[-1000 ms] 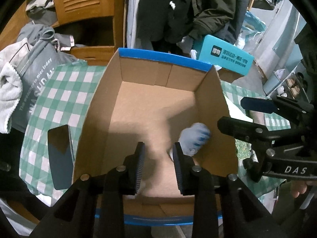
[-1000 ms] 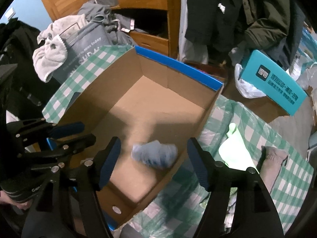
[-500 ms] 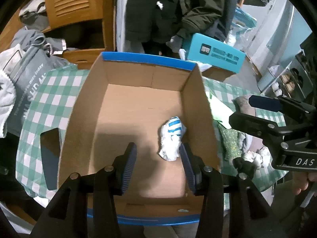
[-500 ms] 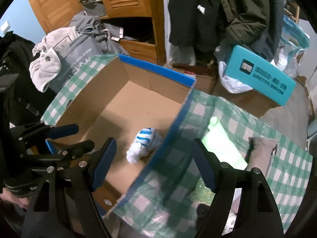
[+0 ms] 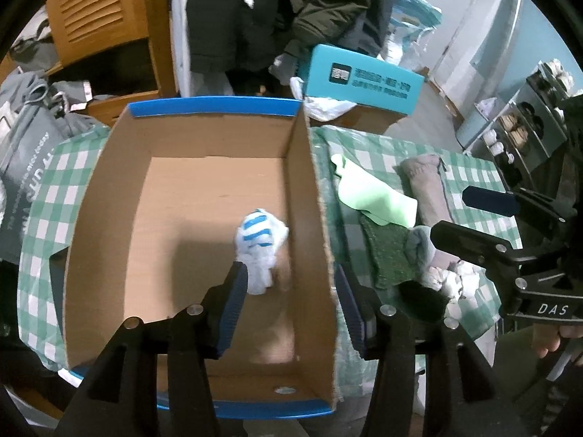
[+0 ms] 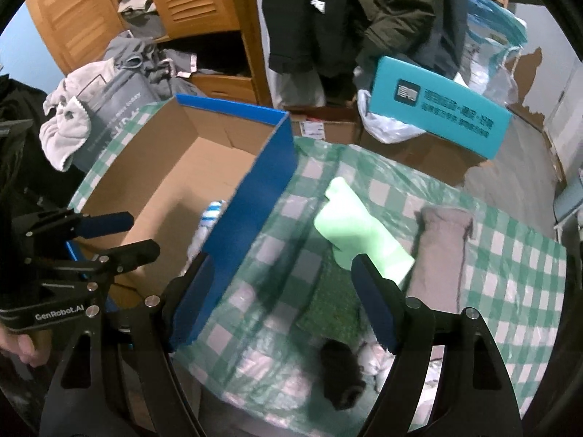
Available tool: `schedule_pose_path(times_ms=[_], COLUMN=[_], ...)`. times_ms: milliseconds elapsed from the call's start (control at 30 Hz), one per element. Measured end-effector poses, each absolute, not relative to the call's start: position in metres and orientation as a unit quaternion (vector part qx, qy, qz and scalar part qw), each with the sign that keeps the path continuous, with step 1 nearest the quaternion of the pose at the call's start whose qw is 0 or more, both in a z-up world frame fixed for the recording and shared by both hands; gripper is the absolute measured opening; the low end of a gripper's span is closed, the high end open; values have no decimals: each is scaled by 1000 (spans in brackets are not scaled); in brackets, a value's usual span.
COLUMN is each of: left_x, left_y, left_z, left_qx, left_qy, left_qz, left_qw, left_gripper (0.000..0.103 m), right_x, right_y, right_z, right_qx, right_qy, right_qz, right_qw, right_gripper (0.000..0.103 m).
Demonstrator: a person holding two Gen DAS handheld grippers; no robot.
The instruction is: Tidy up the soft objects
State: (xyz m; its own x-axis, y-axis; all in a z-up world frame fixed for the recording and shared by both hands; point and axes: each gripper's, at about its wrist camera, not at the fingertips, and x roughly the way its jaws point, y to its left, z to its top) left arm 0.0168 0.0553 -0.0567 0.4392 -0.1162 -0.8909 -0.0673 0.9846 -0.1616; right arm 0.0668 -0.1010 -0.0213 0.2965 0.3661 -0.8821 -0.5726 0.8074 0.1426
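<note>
A cardboard box [image 5: 109, 196] with a blue rim stands on the checked cloth. A white sock with blue stripes [image 5: 260, 244] lies loose on its floor, half hidden behind the box wall in the right wrist view [image 6: 211, 215]. My left gripper [image 5: 291, 306] hovers astride the box's right wall with its jaws opening, pressing on nothing. My right gripper [image 6: 284, 306] is open above the cloth, holding nothing. Ahead of it lie a light green cloth [image 6: 359, 236], a dark green cloth [image 6: 335, 302], a grey-brown sock [image 6: 441, 251], a black sock [image 6: 340, 371] and crumpled white socks [image 6: 371, 357].
The green checked tablecloth [image 6: 510, 273] covers the table. Behind it stand a teal box [image 6: 441, 113] on cartons, hanging dark coats [image 6: 328, 18] and a wooden cabinet [image 6: 196, 3]. A grey bag [image 6: 116, 109] and a pale towel [image 6: 62, 127] sit left of the box.
The left jaws have spread wider and the striped sock has come to rest on the box floor. Both grippers have shifted right, from over the box toward the pile on the cloth.
</note>
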Motion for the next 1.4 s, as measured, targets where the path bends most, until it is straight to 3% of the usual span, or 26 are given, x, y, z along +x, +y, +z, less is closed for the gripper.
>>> schedule_pose_path(times_ms=[1400], left_x=[43], left_y=[-79], left_z=[-101], left_qx=[-64], left_qy=[587], left_qz=[-95], left_qw=[801], left_gripper=[62], right_x=[66], right_y=[-272], right_z=[-68], right_qx=[-33], right_qy=[560], right_qz=[188], right_qw=[806], right_gripper=[78])
